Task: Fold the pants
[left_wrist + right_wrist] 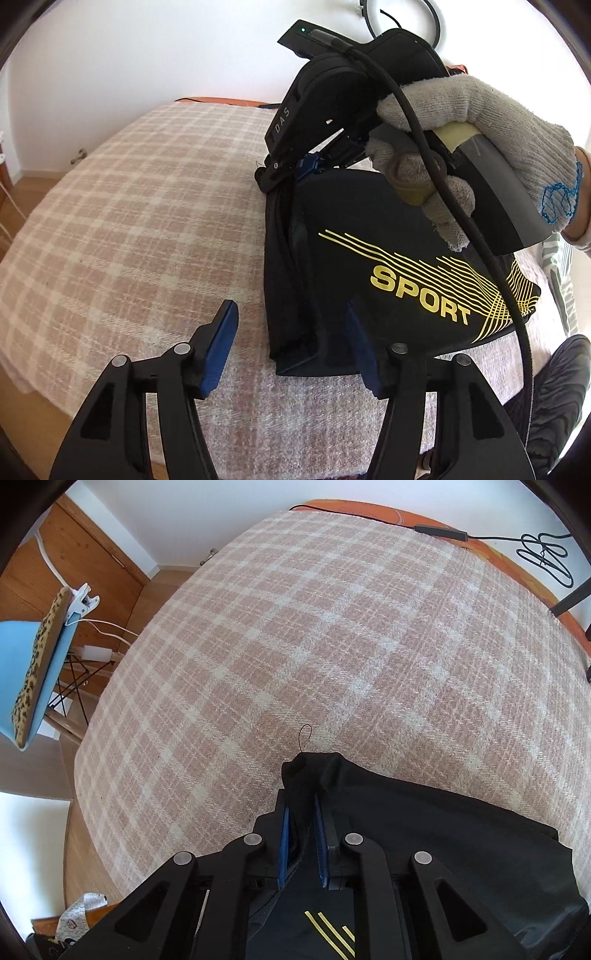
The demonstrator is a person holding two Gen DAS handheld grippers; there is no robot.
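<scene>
plaid blanket (295,646), blue chair (22,672), black cable (546,554).

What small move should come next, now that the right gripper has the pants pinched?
Probably close the left gripper on the near edge of the black pants. It is open, its fingers straddling that edge, while the right gripper already clamps a bunched corner. With both ends held, the fold could be carried over the plaid blanket.

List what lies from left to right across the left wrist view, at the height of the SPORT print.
Plaid blanket → folded edge of the black pants → yellow SPORT print → black cable → striped cloth at the right edge.
</scene>
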